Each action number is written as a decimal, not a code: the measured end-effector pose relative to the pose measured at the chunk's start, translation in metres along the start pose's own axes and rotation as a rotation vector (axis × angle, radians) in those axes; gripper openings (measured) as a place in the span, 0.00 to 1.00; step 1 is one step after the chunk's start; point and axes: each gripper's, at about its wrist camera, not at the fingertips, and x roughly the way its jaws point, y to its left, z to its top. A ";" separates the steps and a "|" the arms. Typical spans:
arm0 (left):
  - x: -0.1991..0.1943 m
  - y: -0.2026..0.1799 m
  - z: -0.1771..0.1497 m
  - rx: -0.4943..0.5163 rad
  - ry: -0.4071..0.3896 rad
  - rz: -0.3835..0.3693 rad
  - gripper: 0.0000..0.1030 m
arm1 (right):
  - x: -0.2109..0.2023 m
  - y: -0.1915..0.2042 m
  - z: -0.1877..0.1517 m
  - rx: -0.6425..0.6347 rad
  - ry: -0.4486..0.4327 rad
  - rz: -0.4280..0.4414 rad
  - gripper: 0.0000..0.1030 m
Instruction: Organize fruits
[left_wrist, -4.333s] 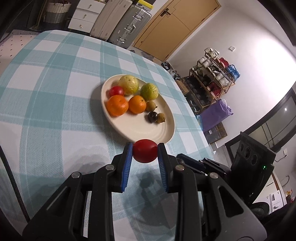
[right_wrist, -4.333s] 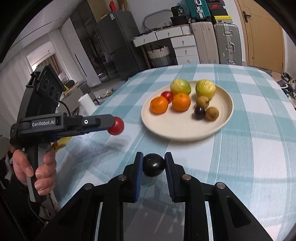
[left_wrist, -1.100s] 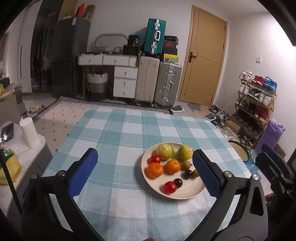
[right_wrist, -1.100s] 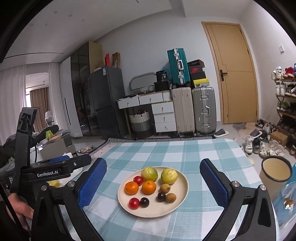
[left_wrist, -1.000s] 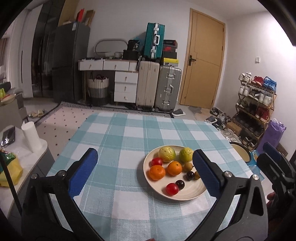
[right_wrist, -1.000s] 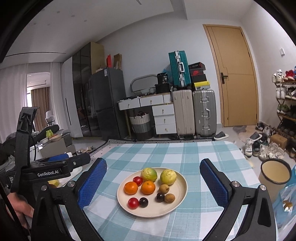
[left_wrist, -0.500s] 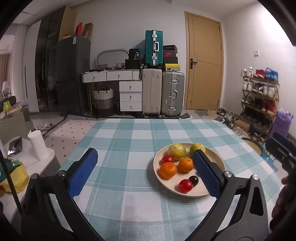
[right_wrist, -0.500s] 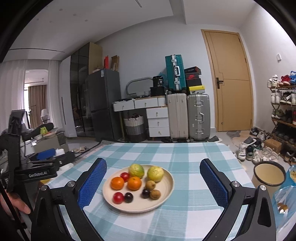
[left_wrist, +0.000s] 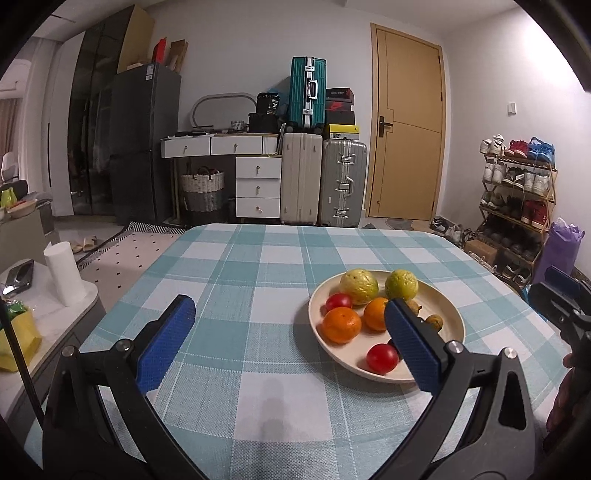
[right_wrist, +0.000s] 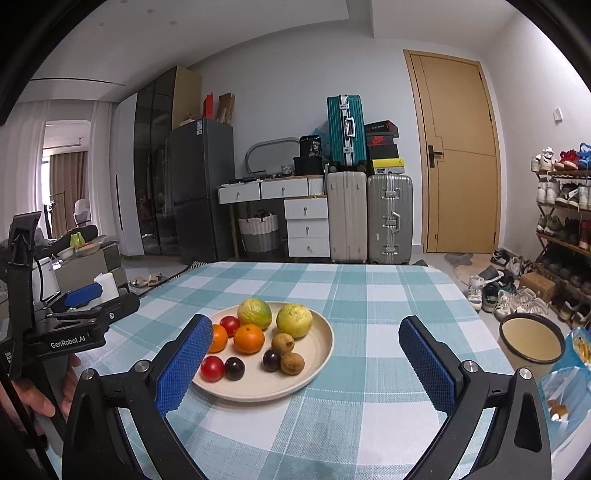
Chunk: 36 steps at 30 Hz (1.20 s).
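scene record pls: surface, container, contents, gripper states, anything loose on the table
surface: table under a teal-and-white checked cloth
container: cream plate
contents: two yellow-green fruits, two oranges, two red tomatoes, two dark round fruits, two small brown fruits
left gripper: open, empty
right gripper: open, empty
loose fruit on cloth: none visible

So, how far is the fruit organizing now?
It looks done: every fruit in view lies on the plate, including the red tomato and dark plum at its near edge. The left gripper and right gripper are open, holding nothing. No fruit shows on the tablecloth.
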 end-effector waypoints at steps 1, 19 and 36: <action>0.001 0.000 -0.003 0.004 -0.007 0.007 0.99 | 0.002 0.000 -0.002 -0.001 0.005 -0.003 1.00; -0.001 -0.006 -0.004 0.038 -0.058 0.039 0.99 | 0.003 0.014 -0.008 -0.075 0.012 0.021 1.00; -0.001 -0.007 -0.004 0.038 -0.059 0.039 0.99 | 0.003 0.012 -0.009 -0.073 0.012 0.025 1.00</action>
